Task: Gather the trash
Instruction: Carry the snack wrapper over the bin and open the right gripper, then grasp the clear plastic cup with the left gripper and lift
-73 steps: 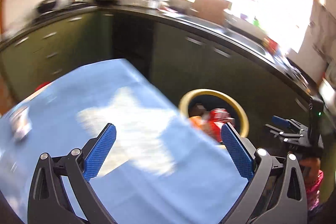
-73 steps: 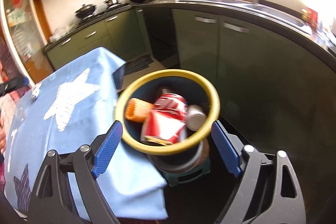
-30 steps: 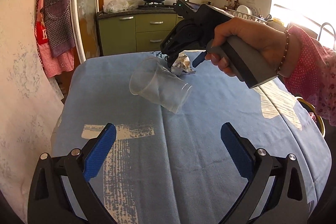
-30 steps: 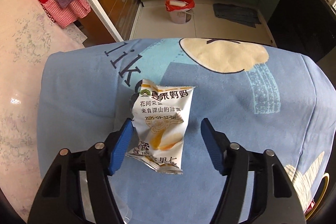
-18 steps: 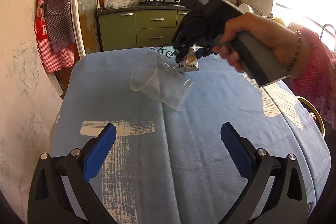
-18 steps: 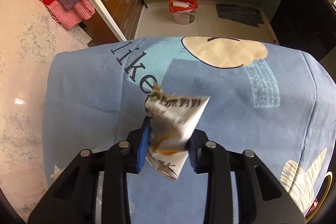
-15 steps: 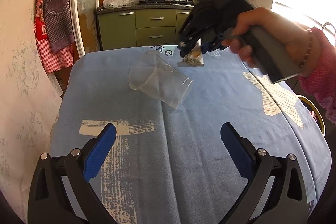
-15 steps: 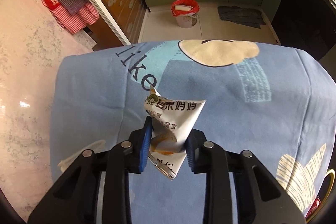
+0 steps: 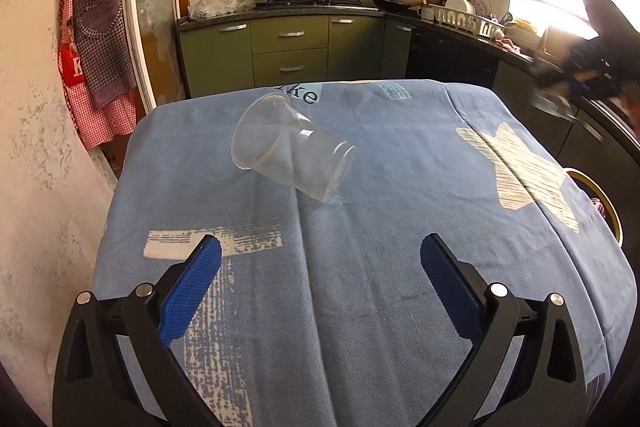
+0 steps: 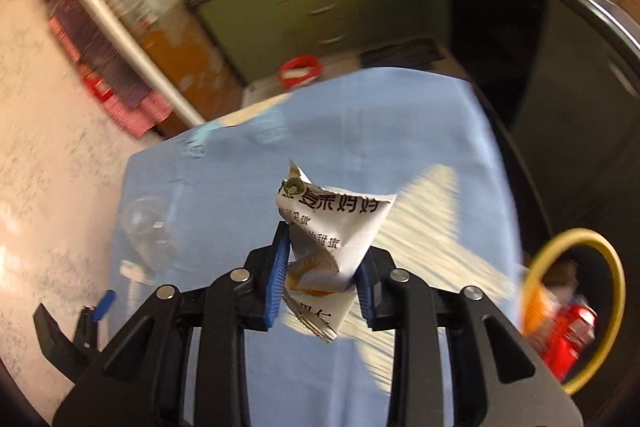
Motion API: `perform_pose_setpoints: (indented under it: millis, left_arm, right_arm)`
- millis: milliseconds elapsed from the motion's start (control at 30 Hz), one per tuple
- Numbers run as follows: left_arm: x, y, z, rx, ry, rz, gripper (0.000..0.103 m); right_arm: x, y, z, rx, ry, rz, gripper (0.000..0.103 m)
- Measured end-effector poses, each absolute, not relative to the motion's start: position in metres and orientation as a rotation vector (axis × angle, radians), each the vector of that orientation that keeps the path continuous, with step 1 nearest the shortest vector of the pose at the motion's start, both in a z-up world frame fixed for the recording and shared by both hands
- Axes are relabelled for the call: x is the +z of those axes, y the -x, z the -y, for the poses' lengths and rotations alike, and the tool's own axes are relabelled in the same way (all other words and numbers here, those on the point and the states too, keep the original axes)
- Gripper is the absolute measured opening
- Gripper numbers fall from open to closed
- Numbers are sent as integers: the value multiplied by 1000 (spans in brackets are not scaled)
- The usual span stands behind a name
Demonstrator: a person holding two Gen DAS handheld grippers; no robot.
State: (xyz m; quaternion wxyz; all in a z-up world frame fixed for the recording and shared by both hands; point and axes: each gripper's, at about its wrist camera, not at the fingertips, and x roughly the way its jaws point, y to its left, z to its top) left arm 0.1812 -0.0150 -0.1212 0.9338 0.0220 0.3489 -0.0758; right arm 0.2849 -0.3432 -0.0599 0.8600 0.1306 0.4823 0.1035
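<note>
Wrapper [image 10: 332, 243]: now lifted off the worktop [image 9: 360, 287], pinched in right tongs [image 10: 322, 273], bin [image 10: 576, 307] to their right; left tongs [image 9: 320, 279] wide, empty, cup [image 9: 292, 155] ahead.

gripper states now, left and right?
Left gripper: open, empty, plastic cup lying ahead.
Right gripper: shut on the snack wrapper.

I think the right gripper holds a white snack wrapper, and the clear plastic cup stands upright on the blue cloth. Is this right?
Not fully. The clear plastic cup does not stand upright; it lies on its side on the blue cloth, as the left wrist view shows. The rest is correct: the right gripper is shut on the white snack wrapper, seen in the right wrist view.
</note>
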Motion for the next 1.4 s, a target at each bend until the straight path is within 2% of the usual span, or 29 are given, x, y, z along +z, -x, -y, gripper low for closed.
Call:
perform_pose_setpoints:
  millis: [167, 400, 467, 533, 800, 1000, 1400]
  left_arm:
    - [-122, -181, 16, -150, -57, -710, 98]
    - [-119, -178, 20, -149, -82, -684, 98]
    - [-119, -178, 21, -151, -91, -683, 98]
    - [-121, -178, 23, -154, -102, -687, 98]
    - [-124, -180, 27, -166, -107, -704, 98]
    - [-128, -184, 30, -159, -122, -728, 98]
    - [-128, -185, 40, -158, -167, -739, 98]
  right_arm:
    - [-83, -245, 447, -39, -333, -1004, 30]
    - [-123, -233, 533, -245, -403, -1006, 32]
    - [-132, -237, 548, -297, -402, -1002, 47]
    - [-135, -237, 556, -342, -394, -982, 49]
    - [-123, -184, 550, -286, -458, -899, 62]
    - [-113, -149, 508, -232, -406, -850, 63]
    - [-108, -144, 475, -111, -363, -844, 65]
